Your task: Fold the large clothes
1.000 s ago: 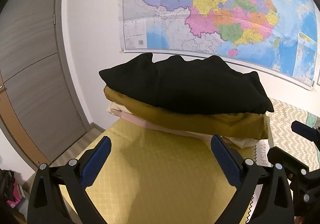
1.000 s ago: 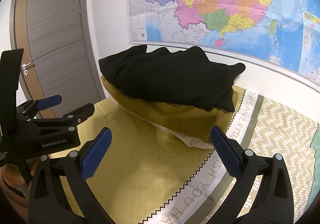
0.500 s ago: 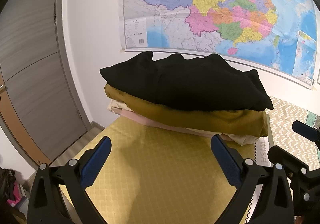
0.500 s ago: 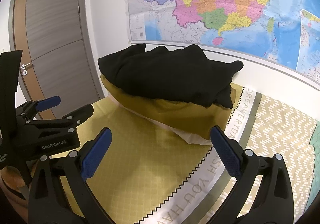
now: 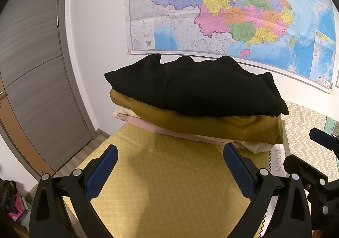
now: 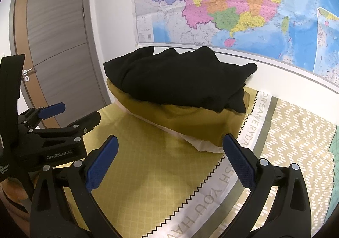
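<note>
Hovering, left gripper [image 5: 170,171]: jaws apart, empty.
Right gripper [image 6: 169,161]: jaws apart, empty.
Stack at 12 o'clock: black garment [image 5: 197,85] atop mustard garment [image 5: 222,125].

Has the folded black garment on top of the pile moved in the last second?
No. The folded black garment lies on the mustard-yellow folded cloth as before, its back edge just under the wall map's lower border; only the cameras drifted slightly.

Bright even indoor light, soft shadows, sharp focus; strong fisheye bending, dark vignette at corners.
</note>
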The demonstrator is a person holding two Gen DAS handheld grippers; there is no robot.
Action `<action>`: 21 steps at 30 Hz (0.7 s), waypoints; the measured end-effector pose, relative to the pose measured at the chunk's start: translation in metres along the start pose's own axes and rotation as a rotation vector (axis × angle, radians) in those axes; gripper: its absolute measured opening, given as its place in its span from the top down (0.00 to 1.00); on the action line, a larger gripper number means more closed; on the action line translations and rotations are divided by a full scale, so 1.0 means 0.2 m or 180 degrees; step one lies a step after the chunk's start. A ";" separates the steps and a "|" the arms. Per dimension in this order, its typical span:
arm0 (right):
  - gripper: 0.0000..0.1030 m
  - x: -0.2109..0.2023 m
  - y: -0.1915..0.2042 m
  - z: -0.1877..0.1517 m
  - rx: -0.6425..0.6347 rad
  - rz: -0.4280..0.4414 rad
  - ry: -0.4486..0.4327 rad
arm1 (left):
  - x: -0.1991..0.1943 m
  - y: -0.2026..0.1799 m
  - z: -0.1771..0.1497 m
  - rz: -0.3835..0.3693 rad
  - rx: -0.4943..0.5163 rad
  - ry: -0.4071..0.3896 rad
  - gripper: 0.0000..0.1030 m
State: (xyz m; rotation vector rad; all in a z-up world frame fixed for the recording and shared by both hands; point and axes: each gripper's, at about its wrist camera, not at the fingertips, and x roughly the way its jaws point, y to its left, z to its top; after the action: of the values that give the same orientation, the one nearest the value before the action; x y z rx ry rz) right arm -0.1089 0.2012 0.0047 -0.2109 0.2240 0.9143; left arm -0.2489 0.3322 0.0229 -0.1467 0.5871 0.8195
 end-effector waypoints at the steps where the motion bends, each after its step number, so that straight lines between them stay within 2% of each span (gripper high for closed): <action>1: 0.05 0.00 0.00 0.00 -0.0004 0.0007 0.0003 | 0.00 0.00 0.00 0.0000 -0.0001 0.0002 0.06; 21: 0.05 -0.01 0.01 0.00 -0.0002 0.0013 -0.0007 | 0.00 -0.02 -0.01 0.0004 0.0005 0.0009 0.06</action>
State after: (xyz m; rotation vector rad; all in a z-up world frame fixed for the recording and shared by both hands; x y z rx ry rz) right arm -0.1110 0.2005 0.0043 -0.2099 0.2222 0.9185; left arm -0.2478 0.3291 0.0220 -0.1461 0.5906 0.8201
